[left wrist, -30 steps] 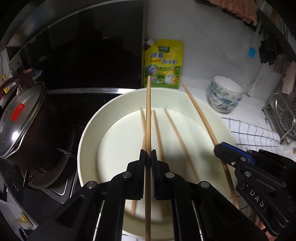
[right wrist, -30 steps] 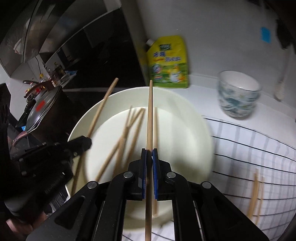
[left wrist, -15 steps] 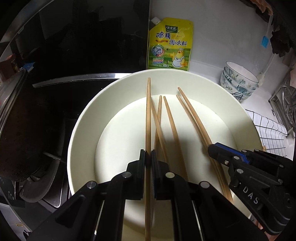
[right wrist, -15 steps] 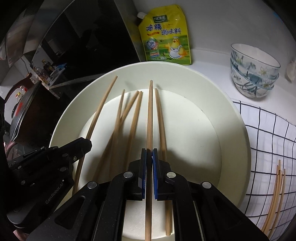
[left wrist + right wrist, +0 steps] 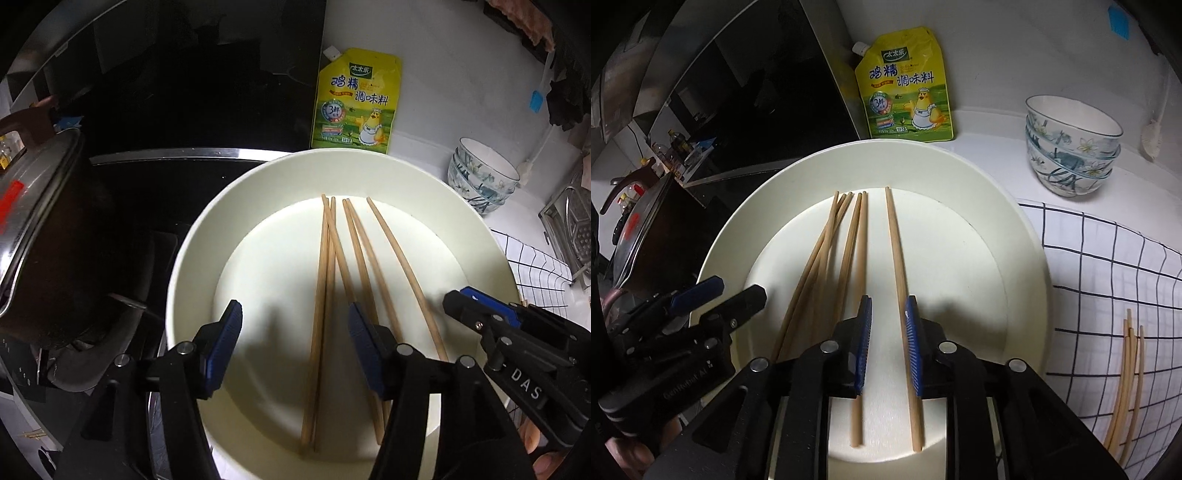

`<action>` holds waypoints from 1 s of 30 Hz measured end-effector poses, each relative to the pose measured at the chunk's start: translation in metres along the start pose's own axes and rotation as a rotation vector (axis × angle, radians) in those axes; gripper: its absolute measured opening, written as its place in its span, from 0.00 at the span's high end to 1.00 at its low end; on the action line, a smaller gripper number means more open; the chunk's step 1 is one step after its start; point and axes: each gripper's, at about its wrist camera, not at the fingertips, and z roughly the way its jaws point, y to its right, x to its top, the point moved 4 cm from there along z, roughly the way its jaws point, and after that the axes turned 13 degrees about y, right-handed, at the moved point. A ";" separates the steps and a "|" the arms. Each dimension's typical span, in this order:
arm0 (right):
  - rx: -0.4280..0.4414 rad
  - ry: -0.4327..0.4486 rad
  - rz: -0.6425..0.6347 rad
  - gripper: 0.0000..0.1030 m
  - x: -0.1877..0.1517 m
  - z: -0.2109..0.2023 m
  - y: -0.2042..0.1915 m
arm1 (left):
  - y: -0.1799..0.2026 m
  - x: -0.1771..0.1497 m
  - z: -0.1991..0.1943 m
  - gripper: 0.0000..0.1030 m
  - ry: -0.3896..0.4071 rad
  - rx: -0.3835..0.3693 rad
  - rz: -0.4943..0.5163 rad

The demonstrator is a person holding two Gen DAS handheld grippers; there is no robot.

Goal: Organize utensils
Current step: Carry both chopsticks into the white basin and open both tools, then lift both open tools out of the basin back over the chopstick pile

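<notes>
Several wooden chopsticks (image 5: pixel 325 280) lie flat in a large cream plate (image 5: pixel 192 266). They also show in the right wrist view (image 5: pixel 857 251), in the same plate (image 5: pixel 1027 266). My left gripper (image 5: pixel 293 343) hangs open and empty just above the plate's near side. My right gripper (image 5: pixel 888 343) is open a little, above the plate, with one chopstick (image 5: pixel 897 258) lying under its right finger. More chopsticks (image 5: pixel 1126 384) lie on the checked cloth (image 5: pixel 1108 273) at the right.
A yellow seasoning pouch (image 5: pixel 356 101) leans on the back wall. Stacked patterned bowls (image 5: pixel 1071 144) stand at the back right. A lidded pot (image 5: pixel 33 229) sits on the black stove at the left. A metal rack (image 5: pixel 569 229) is at the far right.
Both grippers have opened and let go of their chopsticks, which now lie flat in the plate with the others. Both grippers sit slightly back from the plate's centre.
</notes>
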 end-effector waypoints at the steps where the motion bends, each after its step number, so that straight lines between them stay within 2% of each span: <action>1: -0.002 0.002 0.001 0.82 0.000 -0.002 0.000 | -0.001 0.001 -0.002 0.43 0.002 0.002 0.000; 9: 0.002 0.027 -0.039 0.77 -0.003 -0.028 -0.008 | 0.000 0.006 -0.021 0.43 0.032 0.002 0.006; 13: 0.003 0.041 -0.054 0.74 -0.007 -0.042 -0.009 | 0.003 0.008 -0.033 0.39 0.050 0.003 0.001; 17: 0.006 0.046 -0.060 0.68 -0.010 -0.054 -0.009 | 0.007 0.007 -0.045 0.39 0.072 0.000 0.006; 20: 0.006 0.054 -0.070 0.66 -0.012 -0.065 -0.007 | 0.012 0.005 -0.053 0.39 0.076 -0.004 0.003; 24: 0.002 0.070 -0.078 0.58 -0.013 -0.079 -0.001 | 0.017 0.002 -0.063 0.37 0.068 0.004 -0.013; 30: 0.000 0.079 -0.080 0.55 -0.020 -0.099 0.015 | 0.031 -0.004 -0.077 0.34 0.076 0.005 -0.019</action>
